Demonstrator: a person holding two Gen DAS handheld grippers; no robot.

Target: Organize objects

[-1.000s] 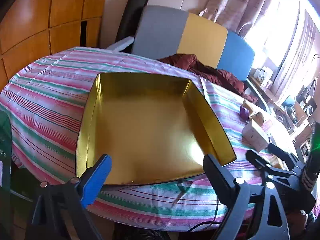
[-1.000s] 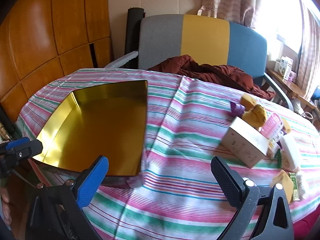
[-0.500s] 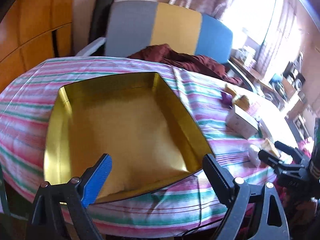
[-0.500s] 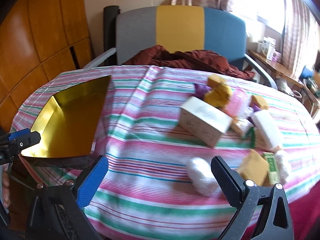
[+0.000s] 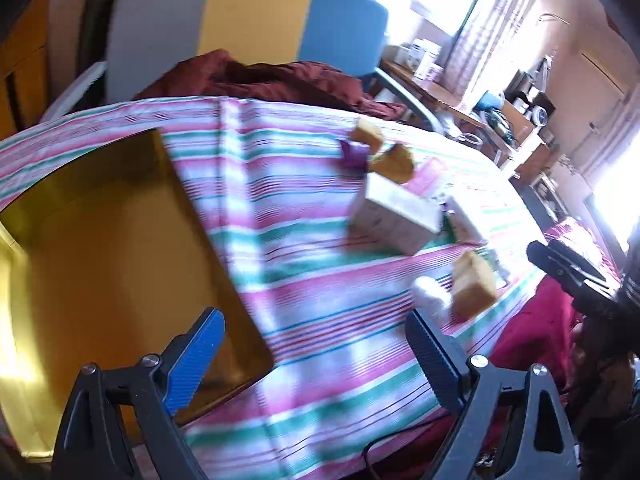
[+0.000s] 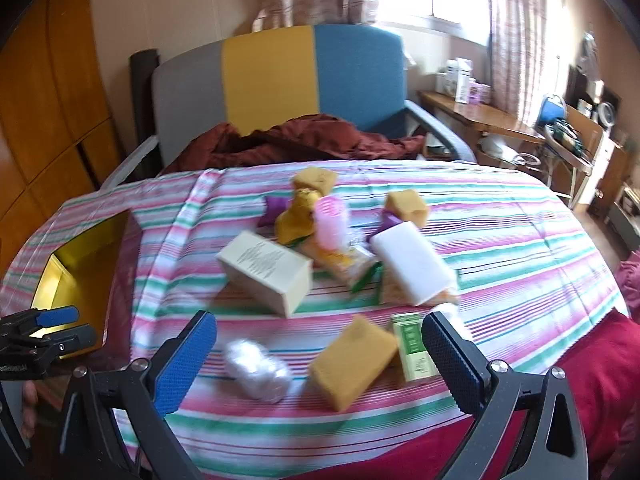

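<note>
A gold tin box (image 5: pixel 100 248) lies open on the left of the striped table; its corner shows in the right wrist view (image 6: pixel 80 268). A pile of small items sits to its right: a cream carton (image 6: pixel 266 276), a white box (image 6: pixel 414 266), yellow sponges (image 6: pixel 352 360), a green packet (image 6: pixel 414 346), a clear plastic roll (image 6: pixel 256 366) and a pink item (image 6: pixel 332 218). My left gripper (image 5: pixel 316 354) is open and empty over the table's near edge. My right gripper (image 6: pixel 320 354) is open and empty, just short of the near sponge and roll.
A grey, yellow and blue chair (image 6: pixel 280 80) with a maroon cloth (image 6: pixel 296 140) stands behind the table. A red cloth (image 6: pixel 592 380) hangs at the near right edge. A cluttered wooden desk (image 6: pixel 480 116) stands at the right by the window.
Both grippers have swung to the right, away from the gold box and toward the pile of items. Both stay open and empty.
</note>
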